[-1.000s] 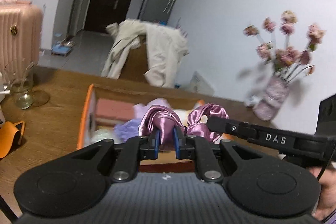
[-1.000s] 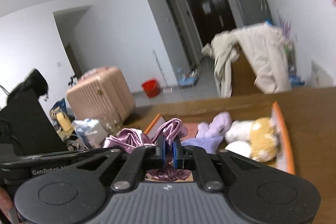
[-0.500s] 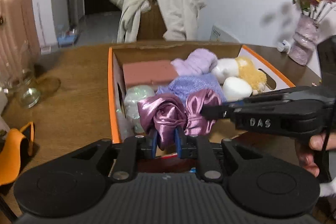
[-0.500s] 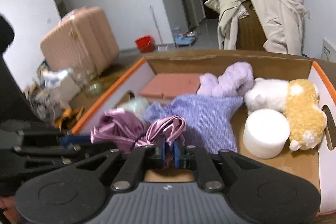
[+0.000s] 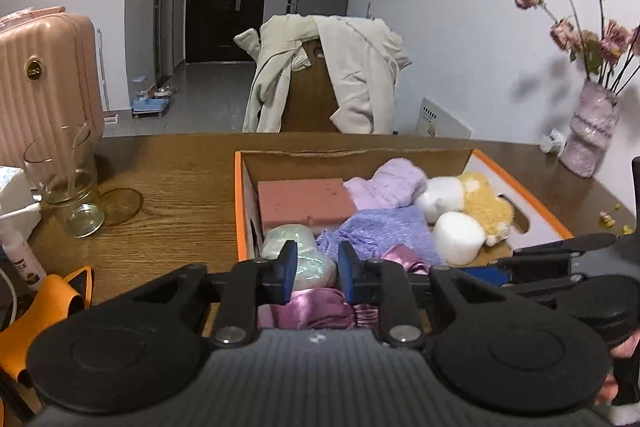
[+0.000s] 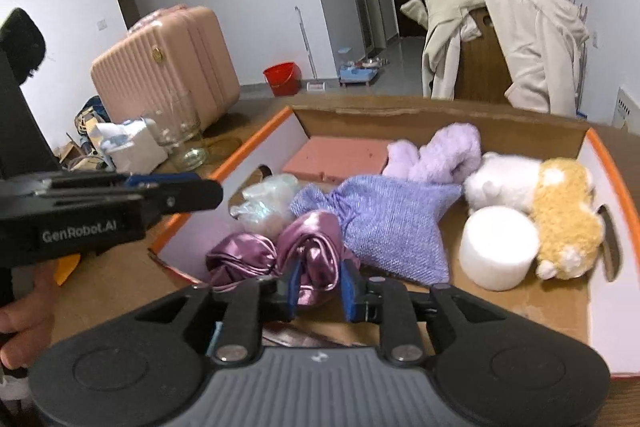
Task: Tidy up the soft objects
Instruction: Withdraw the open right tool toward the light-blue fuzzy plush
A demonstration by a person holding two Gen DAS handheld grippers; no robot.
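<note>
A purple satin cloth [image 6: 280, 255] lies bunched in the near left corner of the orange-rimmed cardboard box [image 6: 616, 163]; in the left wrist view it shows below my fingers [image 5: 312, 311]. My left gripper [image 5: 318, 273] is open above it, holding nothing. My right gripper [image 6: 320, 285] is open with the cloth's right fold between its jaws, not clamped. The box [image 5: 238, 211] also holds a pink block [image 5: 304, 201], a lilac knit cloth [image 6: 392, 223], a fluffy lilac item [image 6: 444, 155], a white and yellow plush [image 6: 540, 199], a white roll [image 6: 496, 247] and a pale shiny bundle [image 5: 298, 251].
The box sits on a wooden table [image 5: 176, 183]. A glass jar [image 5: 68, 183] and an orange object [image 5: 52, 303] lie to the left. A vase of dried flowers [image 5: 592, 135] stands at the right. A pink suitcase [image 6: 168, 63] and a draped chair [image 5: 328, 79] stand beyond.
Both grippers lowered the satin cloth into the box's near left corner and opened, letting it go. The cloth now rests inside the box.
</note>
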